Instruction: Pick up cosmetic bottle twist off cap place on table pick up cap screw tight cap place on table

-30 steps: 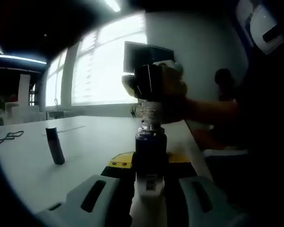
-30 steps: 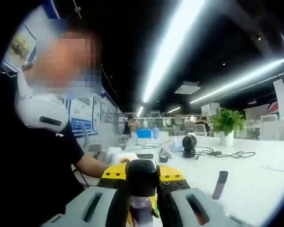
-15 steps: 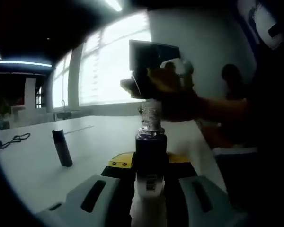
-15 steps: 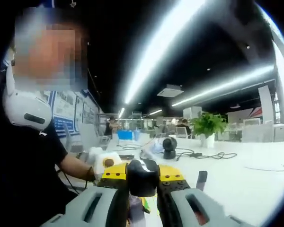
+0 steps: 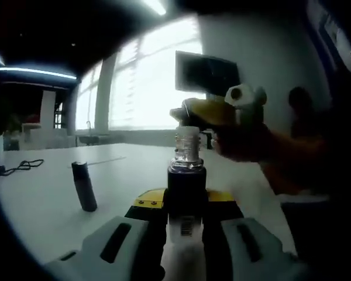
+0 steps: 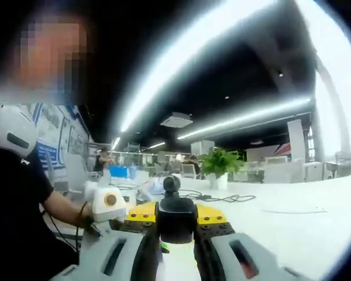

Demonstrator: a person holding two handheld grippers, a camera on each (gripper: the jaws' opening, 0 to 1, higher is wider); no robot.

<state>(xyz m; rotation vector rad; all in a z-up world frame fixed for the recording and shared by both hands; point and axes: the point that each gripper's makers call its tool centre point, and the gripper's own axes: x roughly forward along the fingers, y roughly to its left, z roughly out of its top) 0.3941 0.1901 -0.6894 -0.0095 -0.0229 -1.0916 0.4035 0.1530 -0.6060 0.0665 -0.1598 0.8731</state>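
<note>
Now, starting at the left of the left gripper view, a dark stick-shaped object (image 5: 84, 185) is standing tilted on the white table (image 5: 41, 199), well apart from the action, with a loose cable (image 5: 20, 166) lying farther off by the edge. At the centre, the left gripper (image 5: 185, 234) is clamping its jaws on the dark body of the cosmetic bottle (image 5: 186, 193), holding it upright above the table. The clear threaded neck (image 5: 187, 145) is standing bare on top, so the cap is already off. To the right, the right gripper (image 5: 222, 114) is hanging just behind and above the neck, gripped by the person's hand (image 5: 245, 143).

Turning to the right gripper view, the person's other hand (image 6: 85, 219) is showing at the left, holding the left gripper's handle. At the centre, the right gripper (image 6: 176, 257) is pinching the black cap (image 6: 176, 218) between its jaws. A potted plant (image 6: 220, 167) and cables are sitting on the far table (image 6: 292, 222).

The step in hand is probably setting the cap down. Doing it well likely means keeping the bottle level so nothing spills, lowering the cap to a bare patch of table away from the dark stick, and releasing only once it is resting flat.
</note>
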